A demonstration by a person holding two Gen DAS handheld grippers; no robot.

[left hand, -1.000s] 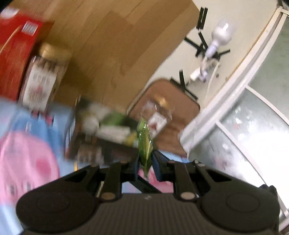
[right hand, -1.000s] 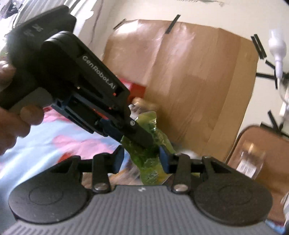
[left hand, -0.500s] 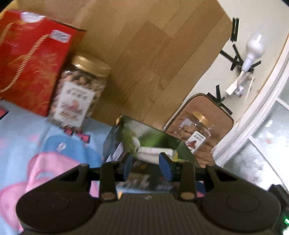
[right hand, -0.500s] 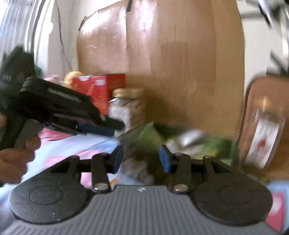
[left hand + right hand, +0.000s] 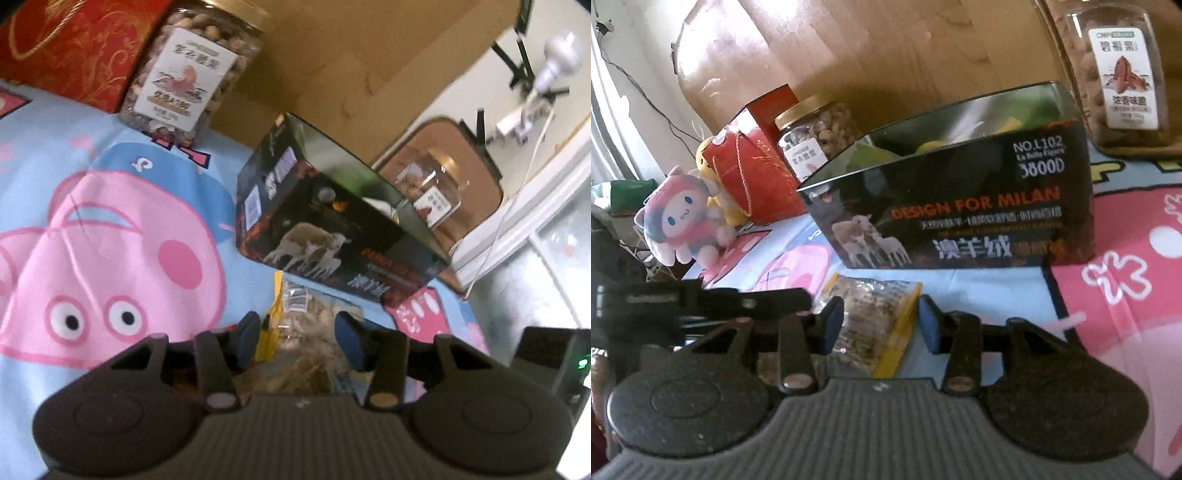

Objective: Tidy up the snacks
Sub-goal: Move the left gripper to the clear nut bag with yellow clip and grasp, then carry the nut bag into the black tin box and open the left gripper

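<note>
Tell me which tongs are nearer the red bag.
Left. The left tongs, opening around the snack packet, lie toward the red bag; the right tongs, closing around it, sit farther.

A cartoon-pig cloth carries a dark box, snack packet, two nut jars

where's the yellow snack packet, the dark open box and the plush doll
yellow snack packet [image 5: 873, 325], right wrist view, clear middle panel
dark open box [image 5: 960, 221], right wrist view, printed front wall
plush doll [image 5: 683, 214], right wrist view, face
</note>
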